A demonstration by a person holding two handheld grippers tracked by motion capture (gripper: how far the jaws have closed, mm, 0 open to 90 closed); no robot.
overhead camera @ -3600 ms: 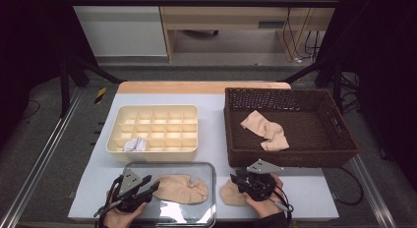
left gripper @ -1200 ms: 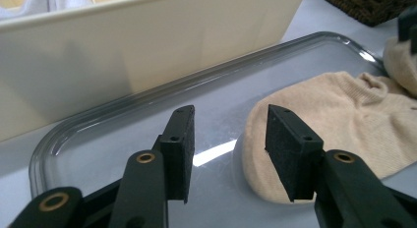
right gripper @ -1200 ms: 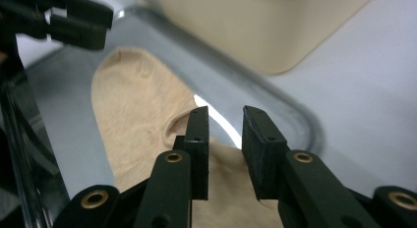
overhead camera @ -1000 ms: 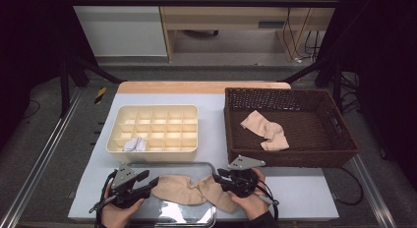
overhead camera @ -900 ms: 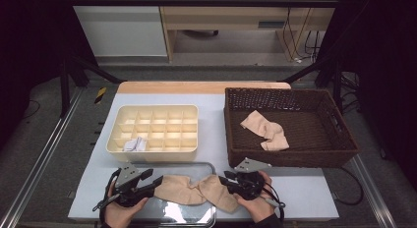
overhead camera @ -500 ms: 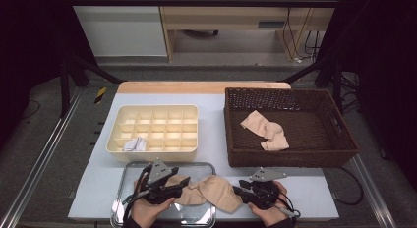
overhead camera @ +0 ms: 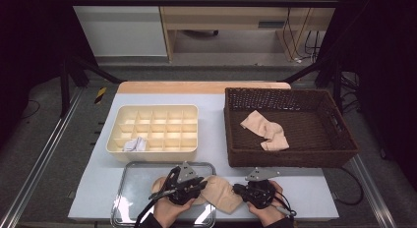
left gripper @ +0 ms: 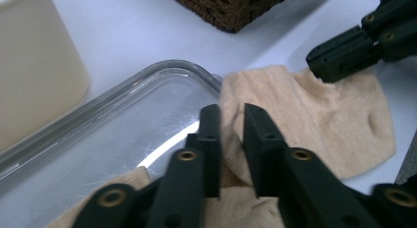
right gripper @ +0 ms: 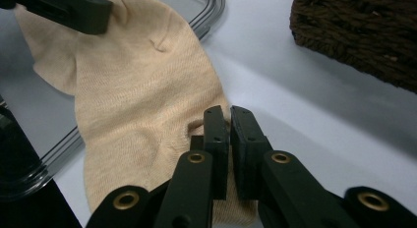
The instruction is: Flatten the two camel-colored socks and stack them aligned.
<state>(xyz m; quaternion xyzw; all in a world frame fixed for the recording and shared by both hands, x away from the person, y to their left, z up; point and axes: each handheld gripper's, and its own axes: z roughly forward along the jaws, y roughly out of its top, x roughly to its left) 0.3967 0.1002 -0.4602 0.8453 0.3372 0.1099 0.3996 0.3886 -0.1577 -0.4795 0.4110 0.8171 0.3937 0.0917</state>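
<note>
A beige sock (overhead camera: pixel 220 192) lies half on a clear tray (overhead camera: pixel 133 188) and half on the white table near the front edge. My left gripper (overhead camera: pixel 198 186) is over the tray; its jaws have just been closing and now pinch a fold of the sock (left gripper: pixel 319 120) between them (left gripper: pixel 231 114). My right gripper (overhead camera: pixel 239 189) is shut on the sock's other end (right gripper: pixel 133 90), with its fingertips (right gripper: pixel 228 114) clamped on the edge of the fabric. Both grippers point at each other across the sock.
A cream divided box (overhead camera: pixel 155 129) with a small white item (overhead camera: pixel 134 145) stands behind the tray. A brown wicker basket (overhead camera: pixel 339 139) at the right holds another beige sock (overhead camera: pixel 265 129). The basket's near wall (right gripper: pixel 359 31) is close to my right gripper.
My left gripper has moved right along the tray to the sock's middle. Both pairs of jaws have closed on the sock, which is now bunched shorter between them.
</note>
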